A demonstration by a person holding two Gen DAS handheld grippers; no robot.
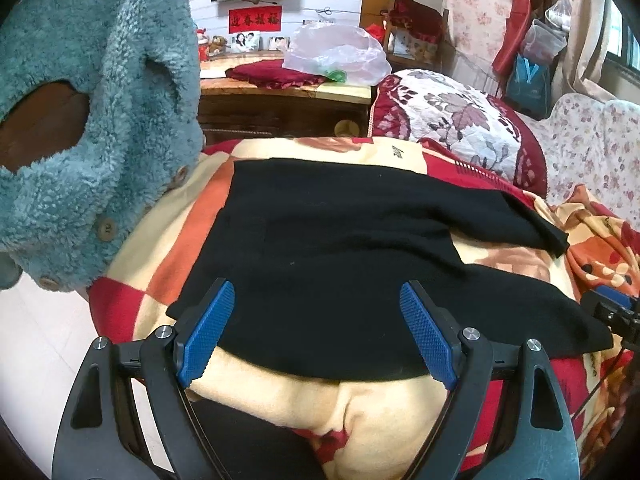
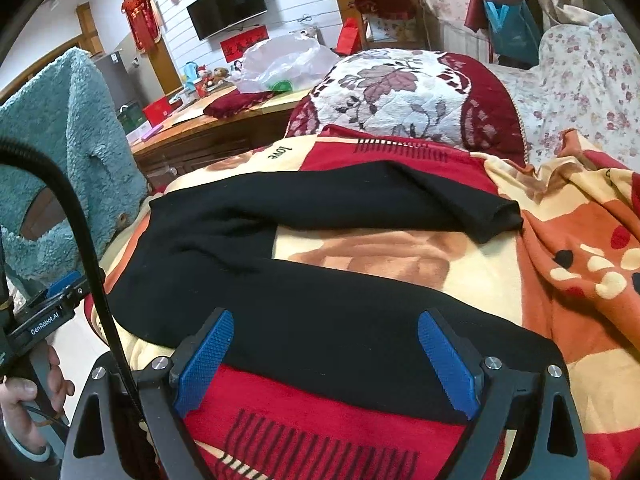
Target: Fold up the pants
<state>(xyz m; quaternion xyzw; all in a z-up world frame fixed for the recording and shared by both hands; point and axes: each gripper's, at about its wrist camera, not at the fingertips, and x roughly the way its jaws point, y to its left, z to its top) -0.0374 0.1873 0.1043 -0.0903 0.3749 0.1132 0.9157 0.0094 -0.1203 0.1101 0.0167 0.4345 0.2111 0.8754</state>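
Black pants (image 1: 320, 248) lie spread flat on a red, cream and orange blanket (image 1: 360, 400), waist to the left, two legs running right and apart. They also show in the right wrist view (image 2: 320, 312). My left gripper (image 1: 318, 300) is open, its blue pads over the near waist edge, holding nothing. My right gripper (image 2: 326, 332) is open over the near leg, by its hem end, holding nothing. The left gripper also shows at the left edge of the right wrist view (image 2: 48, 304).
A teal fleece jacket (image 1: 100, 120) hangs over a chair at the left. A floral quilt (image 1: 452, 112) lies beyond the pants. A wooden cabinet (image 1: 280, 108) with a plastic bag (image 1: 336, 52) stands behind. A black cable (image 2: 88, 264) crosses the right wrist view.
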